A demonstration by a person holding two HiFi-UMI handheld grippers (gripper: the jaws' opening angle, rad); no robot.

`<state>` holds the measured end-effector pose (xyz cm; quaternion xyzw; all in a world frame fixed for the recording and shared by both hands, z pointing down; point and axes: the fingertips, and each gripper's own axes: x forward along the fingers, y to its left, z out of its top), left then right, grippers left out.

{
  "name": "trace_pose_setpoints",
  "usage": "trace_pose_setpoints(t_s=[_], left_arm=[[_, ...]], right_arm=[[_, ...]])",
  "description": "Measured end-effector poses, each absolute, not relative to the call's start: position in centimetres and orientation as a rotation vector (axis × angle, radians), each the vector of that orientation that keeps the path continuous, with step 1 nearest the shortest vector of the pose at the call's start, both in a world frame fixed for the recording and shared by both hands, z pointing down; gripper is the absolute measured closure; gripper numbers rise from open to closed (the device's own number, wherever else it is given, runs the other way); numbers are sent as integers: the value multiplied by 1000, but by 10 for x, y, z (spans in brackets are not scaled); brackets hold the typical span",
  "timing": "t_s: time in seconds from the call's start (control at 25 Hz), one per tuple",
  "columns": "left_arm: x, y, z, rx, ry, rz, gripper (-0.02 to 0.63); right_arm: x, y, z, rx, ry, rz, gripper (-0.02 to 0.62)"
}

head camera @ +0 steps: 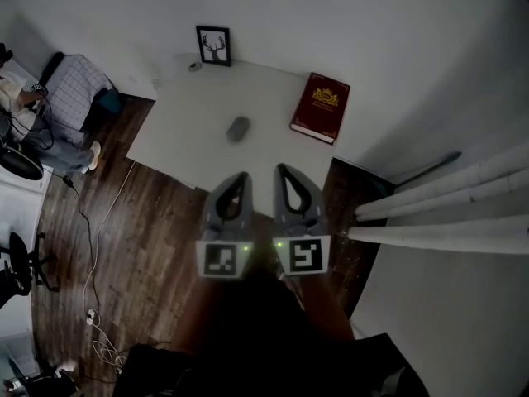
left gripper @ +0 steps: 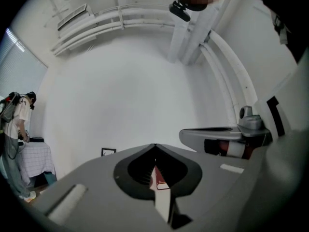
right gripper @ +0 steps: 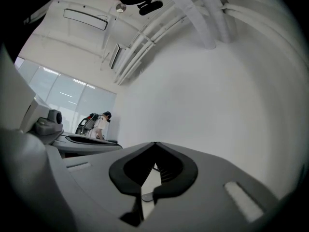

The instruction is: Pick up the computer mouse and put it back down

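The grey computer mouse (head camera: 238, 129) lies on the white table (head camera: 182, 139), near its middle. Both grippers hang side by side over the table's near edge and point at the mouse from a short way off. My left gripper (head camera: 242, 174) is shut with nothing in it, its tips just short of the mouse. The right gripper (head camera: 281, 167) is shut and empty too. In the left gripper view the closed left gripper (left gripper: 154, 145) fills the bottom, with the right gripper (left gripper: 217, 134) beside it. The right gripper view shows the closed right gripper (right gripper: 155, 143) facing a white wall.
A red book (head camera: 321, 106) lies at the table's right, and a framed deer picture (head camera: 214, 45) and a small round object (head camera: 195, 66) stand at the back. A chair with checked cloth (head camera: 78, 89) and a cable (head camera: 91, 246) lie left. White pipes (head camera: 446, 197) run at right.
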<state>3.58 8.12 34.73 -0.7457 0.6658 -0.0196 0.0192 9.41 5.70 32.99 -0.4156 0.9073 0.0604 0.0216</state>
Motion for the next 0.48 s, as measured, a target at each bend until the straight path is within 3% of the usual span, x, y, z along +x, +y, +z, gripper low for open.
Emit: trace_pose_setpoints(t_s=[0.48], left_arm=[[-20,2,376,-2348,2104,-109,604]], right_arm=[[47,-11,356,-1335,2851,136,581]])
